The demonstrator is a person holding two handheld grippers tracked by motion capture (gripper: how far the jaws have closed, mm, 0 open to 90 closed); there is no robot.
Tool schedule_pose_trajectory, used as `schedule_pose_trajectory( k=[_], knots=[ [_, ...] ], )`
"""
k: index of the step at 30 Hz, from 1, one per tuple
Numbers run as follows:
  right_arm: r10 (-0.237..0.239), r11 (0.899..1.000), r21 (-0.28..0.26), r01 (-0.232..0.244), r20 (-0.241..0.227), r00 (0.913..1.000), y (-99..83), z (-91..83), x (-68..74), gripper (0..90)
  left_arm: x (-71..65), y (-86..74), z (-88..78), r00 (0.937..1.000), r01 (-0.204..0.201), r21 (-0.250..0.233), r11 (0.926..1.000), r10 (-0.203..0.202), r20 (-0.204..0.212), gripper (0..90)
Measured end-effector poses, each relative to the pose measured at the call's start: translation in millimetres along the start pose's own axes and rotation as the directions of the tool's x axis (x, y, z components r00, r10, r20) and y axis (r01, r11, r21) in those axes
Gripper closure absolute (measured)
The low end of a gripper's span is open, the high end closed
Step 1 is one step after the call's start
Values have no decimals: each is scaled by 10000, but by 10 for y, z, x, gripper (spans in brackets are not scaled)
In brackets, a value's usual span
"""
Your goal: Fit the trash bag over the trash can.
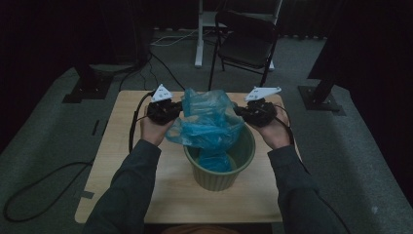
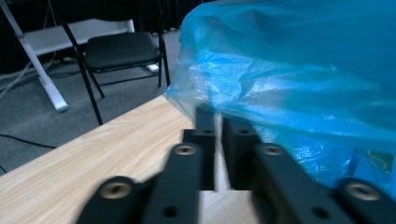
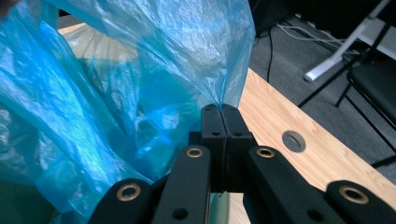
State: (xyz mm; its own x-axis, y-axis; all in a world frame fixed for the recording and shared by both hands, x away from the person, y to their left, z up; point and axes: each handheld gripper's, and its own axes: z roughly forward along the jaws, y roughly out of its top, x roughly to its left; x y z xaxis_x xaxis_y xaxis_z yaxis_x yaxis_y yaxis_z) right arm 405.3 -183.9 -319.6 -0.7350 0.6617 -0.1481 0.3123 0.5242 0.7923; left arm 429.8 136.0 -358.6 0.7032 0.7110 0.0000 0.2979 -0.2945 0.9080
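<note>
Both my claws, left claw (image 2: 218, 126) and right claw (image 3: 223, 112), pinch the bag (image 1: 207, 117) edge; spreading it over the bin (image 1: 221, 170) below remains.

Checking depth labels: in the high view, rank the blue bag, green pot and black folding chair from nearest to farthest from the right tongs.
1. Blue bag: at the right tongs, pinched.
2. Green pot: below the bag, mid-table.
3. Black folding chair: on the floor beyond the table.

Glossy crinkled plastic bag (image 1: 207, 119) — wood-grain table (image 1: 170, 195)
</note>
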Motion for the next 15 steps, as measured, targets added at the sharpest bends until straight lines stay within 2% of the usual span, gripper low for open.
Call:
schedule_pose_trajectory(
  k=[3,4,5,7,8,10,15],
  knots=[
    [379,9992,147,-381,158,9992,-39,5,-73,900,19,-20,18,9999,95,195,9998,-94,-41,900],
    [379,9992,147,-381,158,9992,-39,5,-73,900,19,-20,18,9999,95,195,9998,-94,-41,900],
    [648,9975,277,-655,254,9976,-86,17,-130,900,37,-47,22,9998,188,353,9992,-185,-78,900],
    [869,9953,399,-883,340,9956,-137,37,-176,900,63,-81,27,9995,286,506,9983,-280,-126,900],
    [869,9953,399,-883,340,9956,-137,37,-176,900,63,-81,27,9995,286,506,9983,-280,-126,900],
    [1283,9892,655,-1310,434,9908,-233,86,-256,900,102,-138,43,9988,447,699,9965,-433,-210,900],
    [1539,9831,953,-1562,307,9876,-336,147,-312,900,140,-202,52,9981,566,766,9955,-546,-275,900]
  ],
)
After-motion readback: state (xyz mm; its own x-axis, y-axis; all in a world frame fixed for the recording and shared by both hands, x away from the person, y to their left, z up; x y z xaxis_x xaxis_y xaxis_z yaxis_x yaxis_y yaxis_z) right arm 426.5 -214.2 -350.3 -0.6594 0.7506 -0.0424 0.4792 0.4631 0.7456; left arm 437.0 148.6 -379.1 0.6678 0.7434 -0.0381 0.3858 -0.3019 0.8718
